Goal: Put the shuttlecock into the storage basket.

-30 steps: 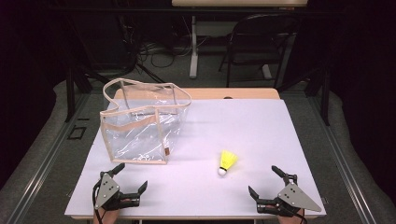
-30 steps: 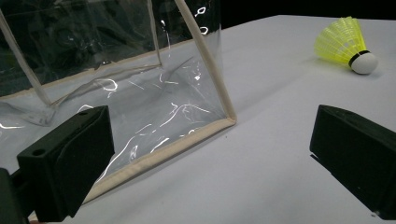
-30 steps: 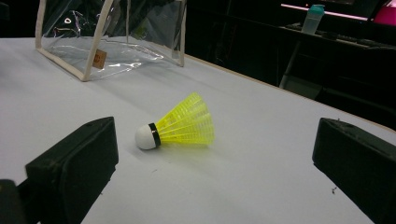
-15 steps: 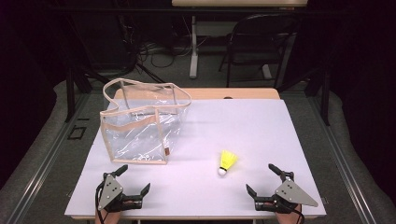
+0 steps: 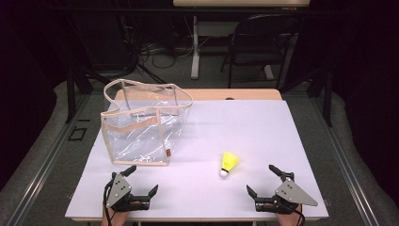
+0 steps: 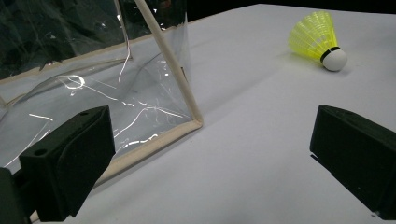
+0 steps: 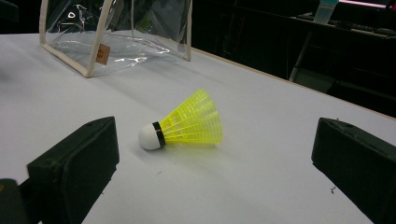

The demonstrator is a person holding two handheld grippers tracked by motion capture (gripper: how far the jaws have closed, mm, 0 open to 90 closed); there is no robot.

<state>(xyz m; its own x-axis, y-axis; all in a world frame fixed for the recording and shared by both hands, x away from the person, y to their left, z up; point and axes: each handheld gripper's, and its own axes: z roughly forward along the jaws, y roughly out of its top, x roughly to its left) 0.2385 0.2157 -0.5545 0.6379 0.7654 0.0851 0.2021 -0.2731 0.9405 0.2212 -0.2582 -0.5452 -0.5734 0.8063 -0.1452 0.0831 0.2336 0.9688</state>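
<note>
One yellow shuttlecock is lying on its side on the white desk, its white cork end pointing back toward the near edge, and it is sitting just ahead of the right tool and a little to that tool's inner side, apart from both jaws. Seen along the right tool, the shuttlecock is resting straight in front between the two black jaws, which are standing wide apart and touching nothing. From the left tool, whose jaws are likewise spread wide and holding nothing, the shuttlecock is lying well off to the far right, while a clear plastic bag with tan trim is standing just ahead and to the left, its near corner close to the left jaw. In the high view the left tool is resting near the desk's front edge, with the bag upright right beyond it, open at the top. Both tools are sitting low by the near edge, well apart from each other.
</note>
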